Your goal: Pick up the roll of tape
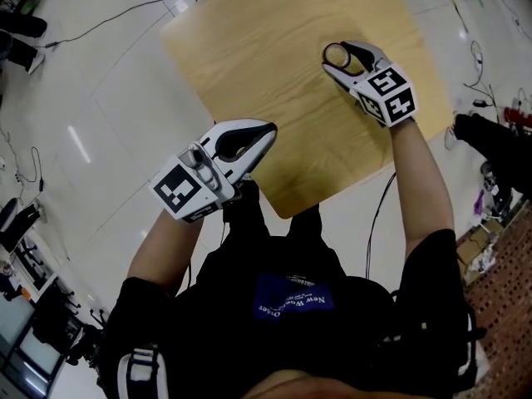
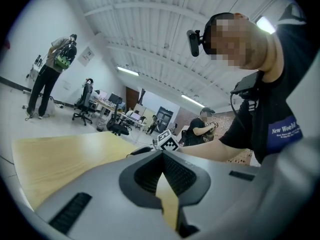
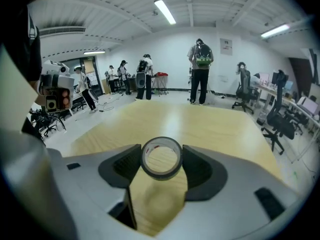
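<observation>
Workroom with a glossy white floor (image 1: 100, 106) and strip lights overhead. In the right gripper view other people stand at the far side, one wearing a backpack (image 3: 200, 66). A bare wooden counter (image 1: 249, 65) fills the top centre of the head view, one corner turned towards the wearer.

Item under task: roll of tape (image 3: 161, 174), dark-banded, at the upper right of the head view, over the far part of the counter. The right hand-held gripper (image 1: 339, 56) slopes down onto it and pinches it. In the right gripper view both ribbed pads (image 3: 126, 165) bear on opposite sides of the outer band, with the open core facing the camera. Gripping across the width suits a round item, as pads on the band stop it rolling away. A soft shadow lies on the wood beneath. Whether the roll's lower edge is clear of the counter cannot be determined.

The left hand-held gripper (image 1: 268, 130) sits at the counter's lower-left edge, held level. Its jaws are pressed together at the tips with nothing between them. Judged parked there to stay clear of the working side.

Assessment: grasp made, and the lift is the step in hand. Risk: the smooth band could slip, or the roll could tilt, if pad pressure is light
</observation>
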### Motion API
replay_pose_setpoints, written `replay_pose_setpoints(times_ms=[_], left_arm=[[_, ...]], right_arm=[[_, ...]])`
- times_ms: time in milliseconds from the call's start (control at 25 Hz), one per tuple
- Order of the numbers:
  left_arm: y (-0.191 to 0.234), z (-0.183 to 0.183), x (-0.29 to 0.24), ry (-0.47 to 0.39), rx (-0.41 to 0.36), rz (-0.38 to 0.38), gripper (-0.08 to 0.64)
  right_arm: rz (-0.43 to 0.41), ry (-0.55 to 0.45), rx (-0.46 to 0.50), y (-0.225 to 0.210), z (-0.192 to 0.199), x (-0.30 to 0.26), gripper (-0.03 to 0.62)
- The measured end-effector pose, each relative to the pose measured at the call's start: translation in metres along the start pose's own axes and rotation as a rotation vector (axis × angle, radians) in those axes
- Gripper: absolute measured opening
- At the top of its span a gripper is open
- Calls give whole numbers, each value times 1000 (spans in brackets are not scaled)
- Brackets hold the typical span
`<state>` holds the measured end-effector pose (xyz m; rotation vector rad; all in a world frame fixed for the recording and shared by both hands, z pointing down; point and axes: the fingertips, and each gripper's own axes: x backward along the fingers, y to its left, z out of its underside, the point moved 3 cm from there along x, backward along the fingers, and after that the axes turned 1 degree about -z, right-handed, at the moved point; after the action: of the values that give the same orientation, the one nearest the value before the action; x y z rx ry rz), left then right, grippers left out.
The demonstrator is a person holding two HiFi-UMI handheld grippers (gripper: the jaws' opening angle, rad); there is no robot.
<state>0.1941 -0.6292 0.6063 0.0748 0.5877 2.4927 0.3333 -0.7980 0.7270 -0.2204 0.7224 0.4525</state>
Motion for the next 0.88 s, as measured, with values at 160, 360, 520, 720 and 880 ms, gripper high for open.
replay_pose_setpoints(times_ms=[160,360,520,720,880], left_arm=[[-17,-23,0,-18,-32,1,-8],[-47,-58,1,-32,-68,-7,-8],[-79,-94,3,-63,-121,7,-8],[-121,-131,8,-88,-144,32,-8],[-147,-149,17,-100,-159,35,-8]], right_arm=[[16,-27,-7,3,-19,41,250],[26,-71,-12,18,-52,105,250],[41,-120,-3,38,-82,167,250],[53,-179,-3,70,-114,245,250],[60,-229,-17,100,-129,299,250]])
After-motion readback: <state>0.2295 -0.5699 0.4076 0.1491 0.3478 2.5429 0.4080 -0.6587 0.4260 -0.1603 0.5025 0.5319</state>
